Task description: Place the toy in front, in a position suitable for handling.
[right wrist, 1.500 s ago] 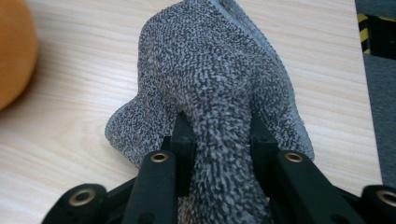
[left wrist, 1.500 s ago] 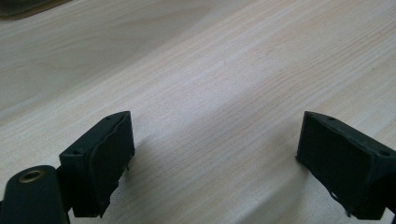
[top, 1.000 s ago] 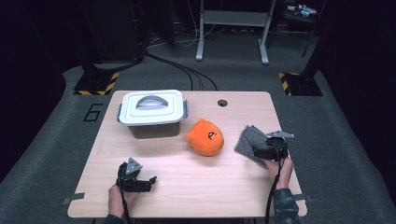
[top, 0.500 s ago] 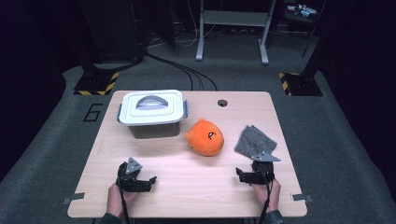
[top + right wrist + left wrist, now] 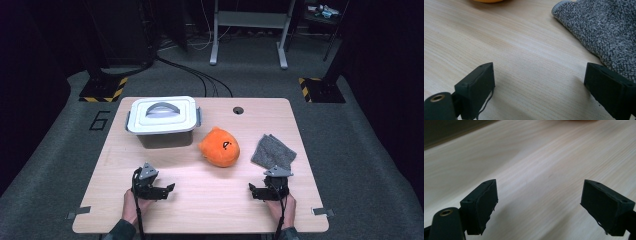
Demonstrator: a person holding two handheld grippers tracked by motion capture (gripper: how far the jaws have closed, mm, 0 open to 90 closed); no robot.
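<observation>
- Lying across the middle of the high view, the table (image 5: 210, 197) is pale wood with fine straight grain and rounded corners; a small dark round hole (image 5: 238, 110) sits near its far edge.
- Upper left of the tabletop: a rectangular box (image 5: 163, 122), grey walls under a white lid with side latches and a curved grey handle on top.
- Centre: a round, soft orange plush toy (image 5: 220, 147) with a small dark face mark, apart from the box.
- Right of centre: a flat grey knitted cloth (image 5: 273, 151), speckled dark and light, coarse in the right gripper view (image 5: 609, 27).
- Lower left: the left gripper (image 5: 162, 190), black, jaws spread wide over bare wood, holding nothing (image 5: 539, 205).
- Lower right: the right gripper (image 5: 256, 191), black, jaws likewise parted and empty (image 5: 539, 87), one jaw just beside the cloth's edge.
- On the dark floor, left of the table, a painted "6" (image 5: 100, 120) reads clearly; yellow-and-black striped plates (image 5: 103, 90) lie beyond.
</observation>
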